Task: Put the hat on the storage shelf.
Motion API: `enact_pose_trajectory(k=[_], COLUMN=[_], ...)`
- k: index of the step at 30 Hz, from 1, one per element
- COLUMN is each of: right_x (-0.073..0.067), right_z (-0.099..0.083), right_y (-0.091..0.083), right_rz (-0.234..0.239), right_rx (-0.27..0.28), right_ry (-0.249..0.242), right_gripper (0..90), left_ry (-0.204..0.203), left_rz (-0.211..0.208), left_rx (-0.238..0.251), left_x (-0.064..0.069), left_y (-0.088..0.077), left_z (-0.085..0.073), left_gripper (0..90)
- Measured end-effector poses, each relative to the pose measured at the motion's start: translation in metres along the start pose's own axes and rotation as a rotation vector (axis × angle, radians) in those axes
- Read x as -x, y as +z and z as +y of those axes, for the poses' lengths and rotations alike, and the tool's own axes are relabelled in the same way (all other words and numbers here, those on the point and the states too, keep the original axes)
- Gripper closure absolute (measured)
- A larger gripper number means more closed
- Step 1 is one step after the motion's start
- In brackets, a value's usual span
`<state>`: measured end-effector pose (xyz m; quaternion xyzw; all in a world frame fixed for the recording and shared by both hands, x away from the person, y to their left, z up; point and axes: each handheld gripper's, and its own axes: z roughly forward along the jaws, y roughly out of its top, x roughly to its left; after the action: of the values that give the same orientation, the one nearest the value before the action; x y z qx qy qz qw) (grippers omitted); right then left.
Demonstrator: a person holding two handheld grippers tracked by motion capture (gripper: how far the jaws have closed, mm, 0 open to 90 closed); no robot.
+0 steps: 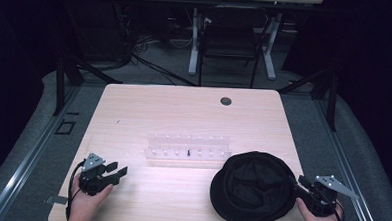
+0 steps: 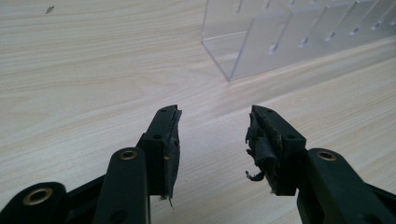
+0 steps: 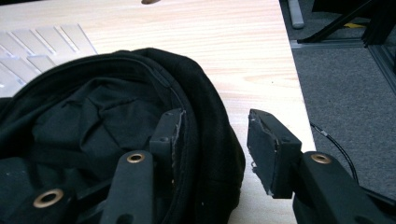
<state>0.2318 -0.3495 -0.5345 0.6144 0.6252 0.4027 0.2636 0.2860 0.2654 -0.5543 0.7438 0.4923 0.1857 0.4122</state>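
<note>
From above, your left claw (image 1: 115,170) rests released near the tabletop's (image 1: 184,110) front left corner, well apart from the black hat (image 1: 253,187), which lies crown-down at the front right, its soft folded lining facing up. Your right claw (image 1: 301,184) sits at the hat's right edge. A clear plastic rack (image 1: 187,149) stands between, behind both.

In the left gripper view, the claw (image 2: 214,135) gapes over bare pale woodgrain, its pads frayed, holding nothing.

In the right gripper view, your claw (image 3: 215,135) straddles the hat's (image 3: 116,121) thick rolled brim, one jaw inside, one outside, not yet clenched, likely placed to pinch it.
</note>
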Motion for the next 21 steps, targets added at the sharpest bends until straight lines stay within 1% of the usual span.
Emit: enact_pose_trajectory(k=[1, 3, 4, 6, 7, 8, 11, 12, 13, 14, 15, 16, 18, 21], right_x=[0.000, 0.000, 0.001, 0.001, 0.001, 0.001, -0.001, -0.001, -0.001, -0.002, -0.002, -0.002, -0.003, -0.005], right_z=[0.000, 0.000, 0.000, 0.001, 0.002, 0.004, 0.008, 0.015, 0.015, 0.024, 0.024, 0.032, 0.037, 0.041], right_y=[0.001, 0.002, 0.005, 0.005, 0.006, 0.005, 0.006, 0.006, 0.006, 0.008, 0.008, 0.012, 0.019, 0.027], right_rz=[0.003, 0.004, -0.005, -0.003, 0.008, 0.009, -0.002, -0.017, -0.017, -0.018, -0.018, -0.018, -0.025, -0.029], right_rx=[0.000, -0.008, -0.019, -0.025, -0.019, -0.027, -0.032, -0.054, -0.054, -0.070, -0.070, -0.084, -0.117, -0.163], right_ry=[0.002, -0.006, -0.008, -0.008, -0.005, -0.006, -0.013, -0.034, -0.034, -0.053, -0.053, -0.077, -0.113, -0.146], right_gripper=[56.0, 56.1, 57.6, 58.1, 58.5, 59.6, 61.9, 65.1, 65.1, 66.1, 66.1, 65.8, 65.6, 65.9], left_ry=[0.008, 0.007, 0.013, 0.020, 0.018, 0.009, -0.004, -0.008, -0.011, -0.008, -0.008, 0.000, 0.000, 0.001], left_rz=[0.000, -0.006, -0.007, -0.003, -0.003, -0.007, -0.002, -0.003, -0.003, -0.003, -0.003, -0.001, -0.002, -0.001], left_rx=[-0.003, 0.000, 0.000, -0.004, -0.007, -0.006, -0.002, 0.003, 0.010, 0.015, 0.015, 0.010, 0.014, 0.017], left_x=[0.001, 0.002, 0.002, 0.001, 0.000, -0.001, -0.002, -0.002, -0.002, -0.001, -0.001, 0.000, 0.001, 0.001], left_y=[0.000, 0.001, 0.002, 0.003, 0.004, 0.004, 0.003, 0.003, 0.002, 0.001, 0.001, 0.001, 0.001, 0.001], left_z=[0.001, 0.001, 0.002, 0.003, 0.003, 0.002, 0.002, 0.002, 0.002, 0.002, 0.002, 0.003, 0.003, 0.003], left_gripper=[53.1, 53.1, 53.1, 53.1, 53.1, 53.1, 53.1, 53.1, 53.1, 52.9, 52.9, 52.9, 52.8, 52.7])
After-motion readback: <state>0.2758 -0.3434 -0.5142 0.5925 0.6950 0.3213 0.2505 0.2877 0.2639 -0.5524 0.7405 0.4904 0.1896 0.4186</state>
